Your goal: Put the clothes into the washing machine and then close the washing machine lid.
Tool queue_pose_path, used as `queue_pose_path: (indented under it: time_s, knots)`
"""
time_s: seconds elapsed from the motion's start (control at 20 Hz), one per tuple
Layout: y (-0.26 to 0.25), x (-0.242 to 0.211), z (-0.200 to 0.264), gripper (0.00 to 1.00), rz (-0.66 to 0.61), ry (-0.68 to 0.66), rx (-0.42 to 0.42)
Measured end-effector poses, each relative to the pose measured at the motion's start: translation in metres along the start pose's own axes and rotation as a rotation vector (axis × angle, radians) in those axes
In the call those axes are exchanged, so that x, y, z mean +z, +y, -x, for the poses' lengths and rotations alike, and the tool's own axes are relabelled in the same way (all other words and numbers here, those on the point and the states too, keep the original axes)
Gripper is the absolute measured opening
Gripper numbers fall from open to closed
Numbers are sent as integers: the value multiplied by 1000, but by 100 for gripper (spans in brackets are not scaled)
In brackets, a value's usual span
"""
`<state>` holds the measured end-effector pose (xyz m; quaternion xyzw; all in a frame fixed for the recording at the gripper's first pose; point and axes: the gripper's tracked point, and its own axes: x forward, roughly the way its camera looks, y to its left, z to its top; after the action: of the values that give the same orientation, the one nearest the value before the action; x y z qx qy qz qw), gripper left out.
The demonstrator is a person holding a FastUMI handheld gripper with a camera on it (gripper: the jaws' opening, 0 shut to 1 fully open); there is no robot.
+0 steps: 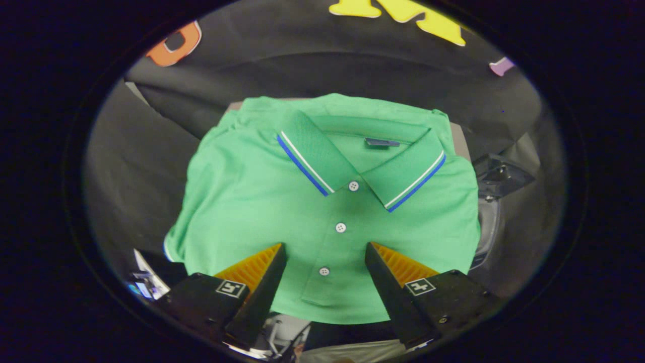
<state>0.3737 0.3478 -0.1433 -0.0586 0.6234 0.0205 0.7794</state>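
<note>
A folded green polo shirt [322, 212] with a blue-and-white striped collar and white buttons lies flat on a raised surface just ahead of my fingers. My gripper [326, 248] is open, its fingertips spread over the shirt's button placket near the front hem, one on each side of the lowest button. Nothing is held between the fingers. I cannot tell whether the tips touch the cloth.
A grey surface edge [459, 138] peeks out beyond the shirt's right shoulder. A dark device with a grey body [496, 196] stands to the right of the shirt. Papers and cables [148, 282] lie low to the left, beside the left finger.
</note>
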Motion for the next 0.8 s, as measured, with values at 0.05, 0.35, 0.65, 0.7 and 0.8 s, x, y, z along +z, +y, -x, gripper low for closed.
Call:
queue_pose_path:
  time_s: [0.05,0.35,0.65,0.7,0.8]
  knots:
    - [2,2,-1,99,-19,2,-9]
    - [-2,10,0,89,-122,67,-25]
    - [-13,16,7,27,-94,-7,19]
    - [-14,16,6,20,-92,-14,47]
    - [-15,13,8,8,-89,-6,91]
